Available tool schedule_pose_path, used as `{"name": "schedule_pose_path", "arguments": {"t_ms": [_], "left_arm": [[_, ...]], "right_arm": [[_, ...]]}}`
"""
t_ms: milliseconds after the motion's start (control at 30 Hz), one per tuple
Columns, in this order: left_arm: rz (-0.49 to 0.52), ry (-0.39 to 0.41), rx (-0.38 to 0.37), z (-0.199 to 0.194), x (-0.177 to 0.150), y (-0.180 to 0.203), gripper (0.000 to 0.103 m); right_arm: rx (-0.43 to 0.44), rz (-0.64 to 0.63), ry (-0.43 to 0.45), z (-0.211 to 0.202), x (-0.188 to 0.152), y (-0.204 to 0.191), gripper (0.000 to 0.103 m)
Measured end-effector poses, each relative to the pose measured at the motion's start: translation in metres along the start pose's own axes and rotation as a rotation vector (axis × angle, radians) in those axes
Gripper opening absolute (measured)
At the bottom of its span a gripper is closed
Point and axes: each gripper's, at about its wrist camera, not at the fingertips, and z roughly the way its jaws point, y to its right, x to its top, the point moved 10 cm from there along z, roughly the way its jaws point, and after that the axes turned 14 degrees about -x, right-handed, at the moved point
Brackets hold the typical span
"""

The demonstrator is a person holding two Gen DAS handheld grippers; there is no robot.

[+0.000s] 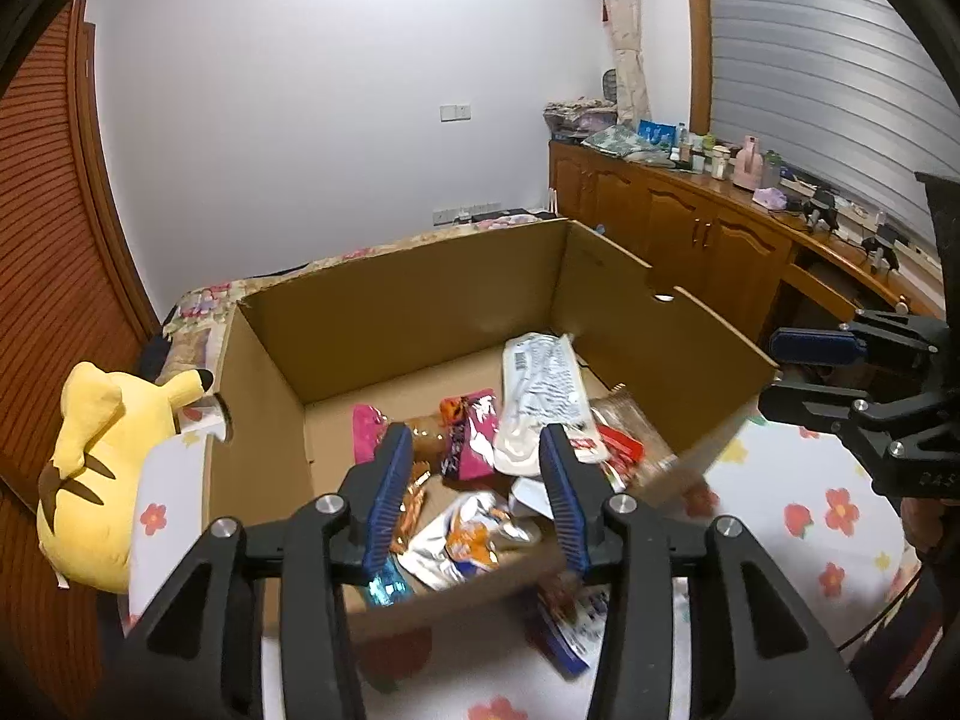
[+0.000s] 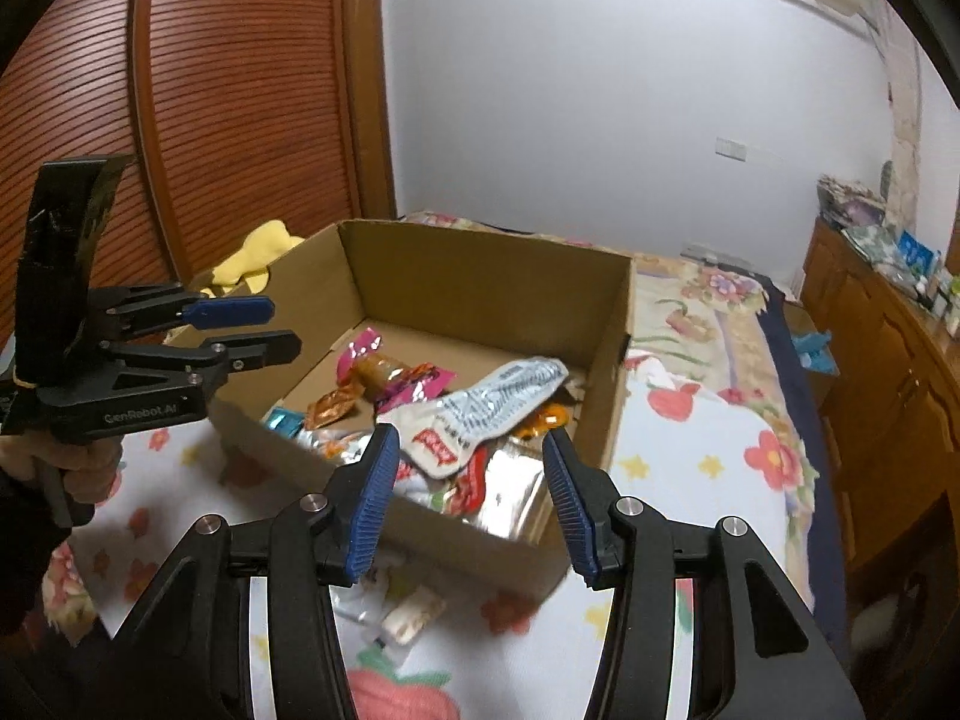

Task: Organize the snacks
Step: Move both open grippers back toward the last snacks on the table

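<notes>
A: What is the biggest thing in sight?

B: The bed (image 2: pixel 708 432), covered with a white sheet printed with red flowers. On it sits an open cardboard box (image 1: pixel 420 300), its flaps gone or folded away, a hand-hole in its right wall in the left wrist view.

A: And beside the box?

B: A yellow plush toy (image 1: pixel 96 456) lies on the bed just left of it, against the box's left wall. Along the right of the room runs a wooden cabinet (image 1: pixel 690 216) with bottles and oddments on top.

A: Where are the snacks?

B: Most lie loose in the box bottom, heaped toward the near wall. The largest is a long white packet (image 2: pixel 504 402) with grey print, resting slantwise over the others. Next to it are a pink wrapper (image 1: pixel 366 426), an orange wrapper (image 2: pixel 330 405) and a small blue foil one (image 2: pixel 282 420). A few more packets (image 2: pixel 408 612) lie on the sheet outside, in front of the box's near wall.

A: The grippers?

B: The left gripper (image 1: pixel 474 474) hangs over the near wall, its blue-padded fingers (image 1: pixel 390 480) parted with nothing between them. The right gripper (image 2: pixel 471 480) is likewise over the near wall, fingers spread and empty. A hand (image 2: pixel 66 462) grips the left tool's handle.
</notes>
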Motion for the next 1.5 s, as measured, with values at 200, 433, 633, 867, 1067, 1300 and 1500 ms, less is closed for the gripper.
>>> {"name": "schedule_pose_path", "arguments": {"t_ms": [200, 433, 633, 867, 1067, 1300, 1500], "left_arm": [[0.015, 0.014, 0.002, -0.023, -0.014, 0.019, 0.047], [0.020, 0.023, 0.009, -0.040, -0.032, 0.033, 0.049], [0.016, 0.018, 0.013, -0.047, -0.051, 0.043, 0.049], [0.006, 0.009, 0.019, -0.050, -0.064, 0.048, 0.049], [0.010, -0.004, 0.018, -0.048, -0.073, 0.049, 0.049], [-0.011, -0.025, 0.013, -0.041, -0.087, 0.045, 0.050], [-0.026, -0.037, 0.004, -0.034, -0.094, 0.047, 0.050]], "right_arm": [[-0.011, 0.023, 0.005, -0.026, -0.020, -0.001, 0.051], [-0.020, 0.029, 0.011, -0.045, -0.041, -0.009, 0.051], [-0.023, 0.033, 0.009, -0.053, -0.056, -0.015, 0.051], [-0.019, 0.033, 0.004, -0.056, -0.068, -0.024, 0.051], [-0.014, 0.029, -0.012, -0.049, -0.077, -0.033, 0.050], [0.000, 0.029, -0.063, -0.025, -0.090, -0.042, 0.048], [-0.007, 0.062, -0.116, 0.007, -0.095, -0.042, 0.048]]}}
